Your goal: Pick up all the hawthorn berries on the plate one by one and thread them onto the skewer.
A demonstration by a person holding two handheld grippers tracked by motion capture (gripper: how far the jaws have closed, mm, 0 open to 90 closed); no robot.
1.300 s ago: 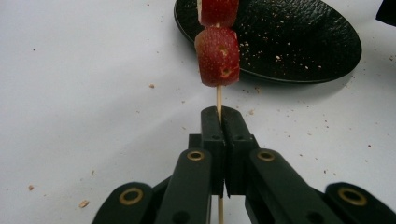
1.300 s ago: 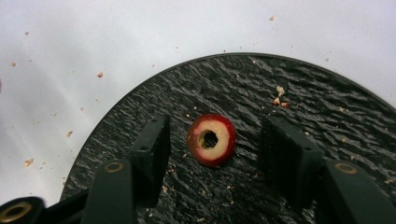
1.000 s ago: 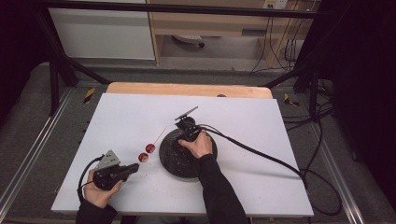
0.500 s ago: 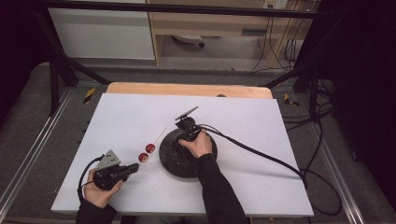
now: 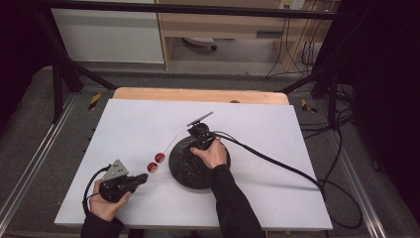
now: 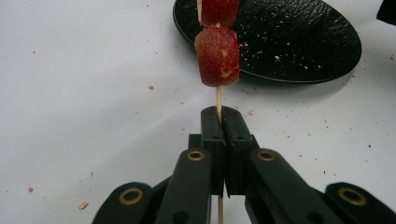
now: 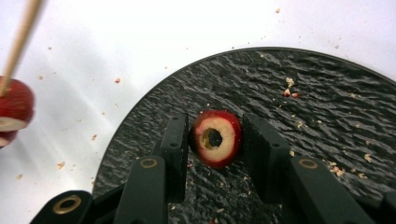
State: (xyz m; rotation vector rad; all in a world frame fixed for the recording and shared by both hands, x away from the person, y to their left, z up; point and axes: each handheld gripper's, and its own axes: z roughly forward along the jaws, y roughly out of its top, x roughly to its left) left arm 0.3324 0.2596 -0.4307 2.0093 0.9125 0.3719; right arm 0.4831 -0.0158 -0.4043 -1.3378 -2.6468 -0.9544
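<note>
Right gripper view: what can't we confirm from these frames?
- Right gripper around the cored red fruit slice on the textured black round plate: a thin gap seems to show at the right pad, so contact is unclear.
- High view: slice hidden under the right hand.
- Thin wooden skewer: top cut off by the left gripper view's upper edge.

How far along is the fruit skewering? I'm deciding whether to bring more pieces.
Two red pieces already sit on the skewer, which the left gripper clamps. The right gripper is closed on a third cored piece on the black plate; lifting and threading it remain.
</note>
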